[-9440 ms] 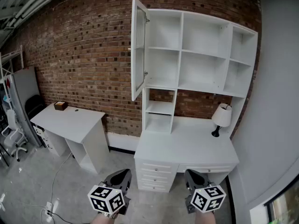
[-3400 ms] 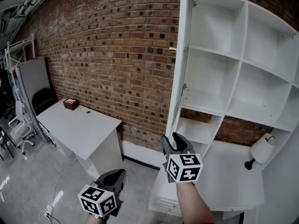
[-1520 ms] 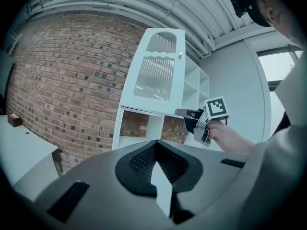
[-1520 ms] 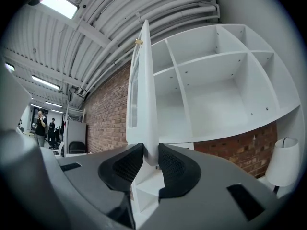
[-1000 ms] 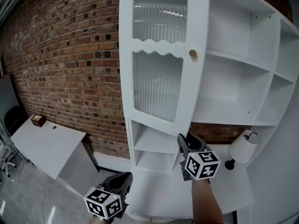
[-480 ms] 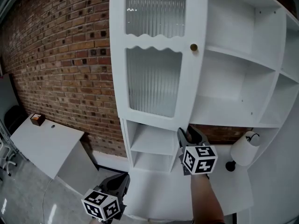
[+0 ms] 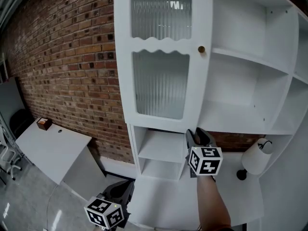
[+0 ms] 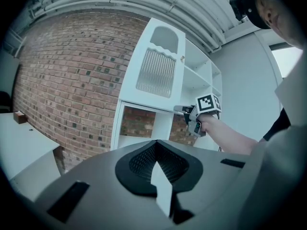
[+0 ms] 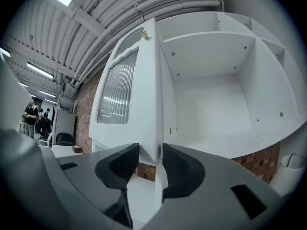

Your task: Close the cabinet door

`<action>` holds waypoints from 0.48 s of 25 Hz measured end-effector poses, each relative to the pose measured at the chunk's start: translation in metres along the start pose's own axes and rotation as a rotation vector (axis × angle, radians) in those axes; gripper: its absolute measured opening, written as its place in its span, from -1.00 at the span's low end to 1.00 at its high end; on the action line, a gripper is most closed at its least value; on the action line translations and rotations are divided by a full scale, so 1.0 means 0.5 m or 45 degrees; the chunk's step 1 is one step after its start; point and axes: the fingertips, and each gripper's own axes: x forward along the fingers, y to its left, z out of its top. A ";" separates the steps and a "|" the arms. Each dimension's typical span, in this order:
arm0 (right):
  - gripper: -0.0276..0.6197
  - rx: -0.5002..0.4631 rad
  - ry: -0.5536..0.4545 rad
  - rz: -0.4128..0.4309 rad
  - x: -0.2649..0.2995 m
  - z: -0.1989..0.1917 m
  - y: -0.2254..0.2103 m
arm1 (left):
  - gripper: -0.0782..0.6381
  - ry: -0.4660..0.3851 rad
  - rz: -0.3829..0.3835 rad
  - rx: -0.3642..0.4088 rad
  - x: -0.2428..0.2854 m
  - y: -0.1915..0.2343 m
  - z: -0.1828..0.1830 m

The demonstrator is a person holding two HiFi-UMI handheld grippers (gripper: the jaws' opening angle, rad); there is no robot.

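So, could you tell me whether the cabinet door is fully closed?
No, the cabinet door stands angled out from the shelf unit, its free edge between the right gripper's jaws.

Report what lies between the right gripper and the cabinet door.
Nothing. In the right gripper view, the lower corner of the cabinet door stands inside the right gripper, between its parted jaws, with neither pad visibly pressing it.

No legible writing (the marker cubes [image 7: 205, 160] bear only patterns).
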 end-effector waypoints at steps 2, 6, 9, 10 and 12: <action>-0.40 0.001 -0.002 -0.011 0.005 -0.001 -0.003 | -0.76 -0.002 0.007 0.002 -0.002 0.001 0.001; -0.40 0.016 0.001 -0.019 0.016 0.001 -0.008 | -0.76 -0.003 0.022 -0.001 -0.004 0.007 0.002; -0.40 0.018 0.003 -0.028 0.023 0.001 -0.012 | -0.76 -0.001 0.031 -0.003 -0.006 0.010 0.001; -0.40 0.016 0.003 -0.033 0.025 0.001 -0.012 | -0.76 -0.001 0.033 -0.005 -0.007 0.012 0.000; -0.40 0.010 0.004 -0.040 0.027 0.000 -0.013 | -0.76 -0.003 0.040 -0.012 -0.011 0.017 -0.003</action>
